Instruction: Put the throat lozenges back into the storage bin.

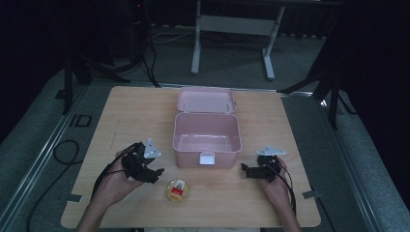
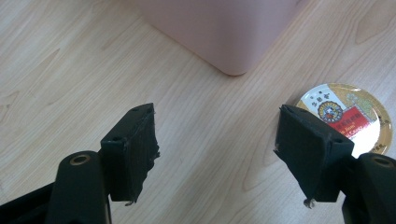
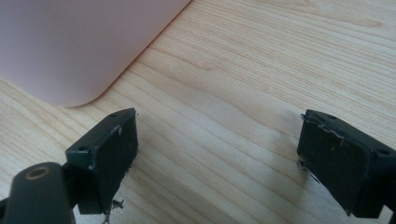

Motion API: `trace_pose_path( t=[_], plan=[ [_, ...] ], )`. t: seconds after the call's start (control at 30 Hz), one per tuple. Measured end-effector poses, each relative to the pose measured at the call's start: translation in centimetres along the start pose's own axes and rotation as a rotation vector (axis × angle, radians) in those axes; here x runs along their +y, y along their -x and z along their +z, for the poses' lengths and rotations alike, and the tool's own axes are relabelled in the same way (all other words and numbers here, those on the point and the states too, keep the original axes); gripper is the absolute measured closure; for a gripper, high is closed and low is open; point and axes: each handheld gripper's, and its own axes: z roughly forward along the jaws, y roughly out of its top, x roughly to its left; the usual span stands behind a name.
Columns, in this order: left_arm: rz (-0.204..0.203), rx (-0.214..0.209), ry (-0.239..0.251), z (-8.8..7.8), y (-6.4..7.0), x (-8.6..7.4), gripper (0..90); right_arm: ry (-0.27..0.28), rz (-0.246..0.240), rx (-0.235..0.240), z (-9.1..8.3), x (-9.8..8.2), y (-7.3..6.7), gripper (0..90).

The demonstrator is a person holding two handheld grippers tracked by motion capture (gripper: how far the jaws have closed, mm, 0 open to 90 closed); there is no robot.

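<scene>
- The left gripper (image 1: 155, 173) sits at about 8 o'clock on the table (image 1: 121, 121), held low in the person's left hand (image 1: 113, 186). In the left gripper view its jaws stand wide apart with nothing but bare wood between them.
- The round tin (image 1: 178, 190), gold-rimmed with a red and white label, lies flat at about 6 o'clock, just beside the left gripper's jaws towards 4 o'clock of them. In the left gripper view the tin (image 2: 348, 116) peeks out behind the right-hand jaw, apart from it, so I judge it not yet gripped.
- The pink box (image 1: 207, 140) stands at the table's centre, its lid (image 1: 206, 100) thrown back towards 12 o'clock. The inside looks empty, and the white latch (image 1: 207, 158) hangs on the front wall.
- The right gripper (image 1: 245, 170) rests at about 4 o'clock, near the box's front right corner. In the right gripper view its jaws are likewise spread wide over bare wood, with the box's corner (image 3: 79, 46) just ahead.
- By my reading the work is at its start: the box is open and ready, while the grasp, lift and placing of the tin remain, perhaps also closing the lid.
</scene>
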Motion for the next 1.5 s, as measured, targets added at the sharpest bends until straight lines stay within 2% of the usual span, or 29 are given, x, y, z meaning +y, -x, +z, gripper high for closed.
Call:
trace_pose_path(
  t=[0.27, 0.43, 0.57, 0.77, 0.87, 1.03, 1.1, 1.3, 1.5],
  plan=[
    [0.018, -0.03, -0.027, 0.3, 0.4, 0.4, 26.5, 0.0, 0.0, 0.0, 0.0, 0.0, 0.0, 12.0],
    [0.049, -0.054, -0.054, 0.7, 0.9, 0.8, 26.5, 0.001, 0.0, 0.0, 0.0, 0.0, 0.0, 12.0],
    [0.053, -0.079, -0.063, 0.8, 1.0, 1.0, 24.7, 0.001, 0.0, 0.0, 0.0, 0.0, 0.0, 12.0],
    [0.055, -0.089, -0.082, 0.9, 1.2, 1.1, 21.3, 0.001, 0.001, 0.0, 0.0, 0.0, 0.0, 12.0],
    [0.059, -0.1, -0.103, 1.1, 1.4, 1.2, 16.2, 0.001, 0.0, 0.0, 0.0, 0.0, 0.0, 12.0],
    [0.07, -0.115, -0.126, 1.4, 1.6, 1.3, 15.8, 0.001, 0.0, 0.0, 0.0, 0.0, 0.0, 12.0],
    [0.091, -0.136, -0.135, 1.5, 1.8, 1.5, 15.9, 0.001, 0.0, 0.0, 0.0, 0.0, 0.0, 12.0],
    [0.119, -0.168, -0.139, 1.8, 2.3, 1.9, 15.9, 0.001, 0.0, 0.0, 0.0, 0.0, 0.0, 12.0],
    [0.149, -0.184, -0.154, 2.1, 2.9, 2.2, 15.9, 0.001, 0.0, 0.0, 0.0, 0.0, 0.0, 12.0]
  ],
)
